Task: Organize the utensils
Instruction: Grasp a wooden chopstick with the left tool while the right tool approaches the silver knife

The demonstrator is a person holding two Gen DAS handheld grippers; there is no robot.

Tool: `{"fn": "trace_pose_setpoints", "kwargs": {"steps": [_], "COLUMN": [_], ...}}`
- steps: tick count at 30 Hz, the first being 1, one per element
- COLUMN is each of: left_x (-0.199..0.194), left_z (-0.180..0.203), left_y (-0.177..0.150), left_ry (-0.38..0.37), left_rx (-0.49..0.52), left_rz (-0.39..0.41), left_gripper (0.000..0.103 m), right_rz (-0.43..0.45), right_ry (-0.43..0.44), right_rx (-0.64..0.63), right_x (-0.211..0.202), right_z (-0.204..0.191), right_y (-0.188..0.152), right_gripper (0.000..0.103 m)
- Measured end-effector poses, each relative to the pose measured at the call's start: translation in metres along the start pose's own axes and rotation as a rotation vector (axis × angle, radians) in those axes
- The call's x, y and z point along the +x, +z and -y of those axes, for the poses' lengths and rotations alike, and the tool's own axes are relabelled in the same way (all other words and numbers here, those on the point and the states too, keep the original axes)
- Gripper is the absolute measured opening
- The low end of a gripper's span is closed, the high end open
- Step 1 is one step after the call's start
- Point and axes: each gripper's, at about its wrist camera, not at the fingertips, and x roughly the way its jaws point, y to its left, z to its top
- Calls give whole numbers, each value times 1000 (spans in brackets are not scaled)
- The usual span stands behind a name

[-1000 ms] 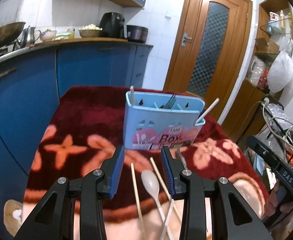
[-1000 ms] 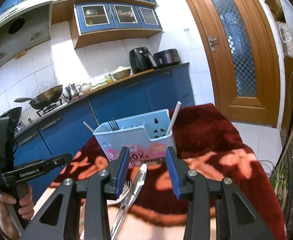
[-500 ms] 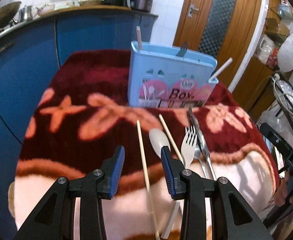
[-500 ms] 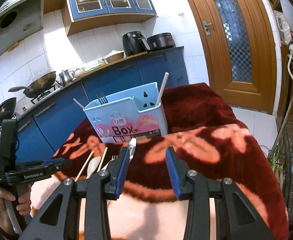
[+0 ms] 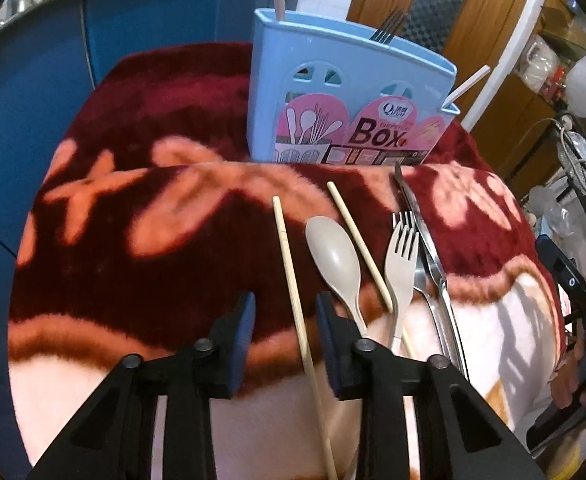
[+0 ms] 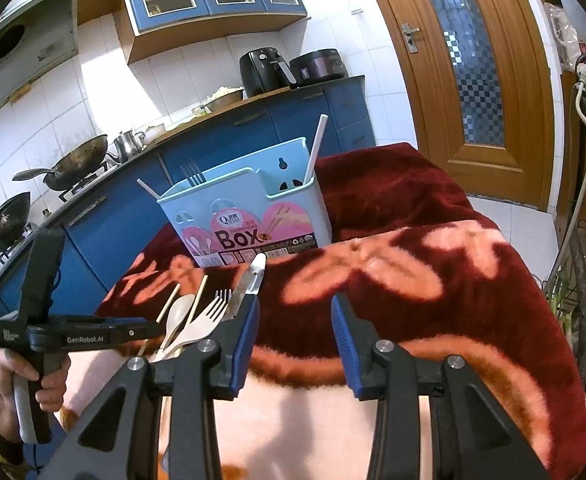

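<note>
A light blue utensil box (image 5: 349, 92) stands upright on the red flowered blanket (image 5: 153, 208), with a fork and two sticks poking out of it. In front of it lie two wooden chopsticks (image 5: 289, 256), a beige spoon (image 5: 335, 252), a beige fork (image 5: 403, 256) and a metal knife (image 5: 421, 232). My left gripper (image 5: 285, 304) points down over the leftmost chopstick. Its jaws are closing with the chopstick between them, and the pads are clear of it. My right gripper (image 6: 295, 320) hovers open and empty, right of the knife (image 6: 249, 276) and short of the box (image 6: 249, 216).
A hand (image 6: 25, 380) holds the left gripper's handle at the lower left of the right wrist view. Blue kitchen cabinets (image 6: 221, 152) with woks and appliances stand behind the table. A wooden door (image 6: 469, 60) is at the right. Cables and a rack (image 5: 581, 184) crowd the table's right side.
The left gripper has tipped downward and sunk toward the utensils, and its jaws have narrowed around the leftmost chopstick. The right gripper has sunk slightly, jaws unchanged.
</note>
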Motion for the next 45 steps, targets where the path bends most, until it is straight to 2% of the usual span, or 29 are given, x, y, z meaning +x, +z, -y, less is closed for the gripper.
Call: {"fn": "trace_pose_setpoints", "kwargs": {"steps": [7,10,13,19,24,33,42,45], "left_x": [10,13,14,7,-7,-33,-39,-40], "left_z": [-3,-1,0,-15,-25,-41,-50,-52], "left_y": [16,20,20,10,-1,-12,-15,-16], "left_ry": [-31,-25,-23,-93,-133,-136,-139,-145], "left_rx": [-1,12,11,-80,-138,-164,-170,-176], "left_rz": [-78,-92,-88,-22,47,169,208,211], "left_gripper": [15,8,7,4,4,4,4,4], "right_rz": [-19,-31,-42,-91,-170,-348,-473,-481], "right_ry": [4,7,9,39,64,100,96,92], "right_rx": [2,-4,-12,-13,-13,-12,-9,3], "right_x": [4,6,8,14,28,64,98,104], "right_z": [0,-1,-4,-10,-21,-42,-54,-54], "right_y": [-1,-3,-3,1,4,5,3,6], "right_gripper": [42,42,42,42,42,42,42,41]}}
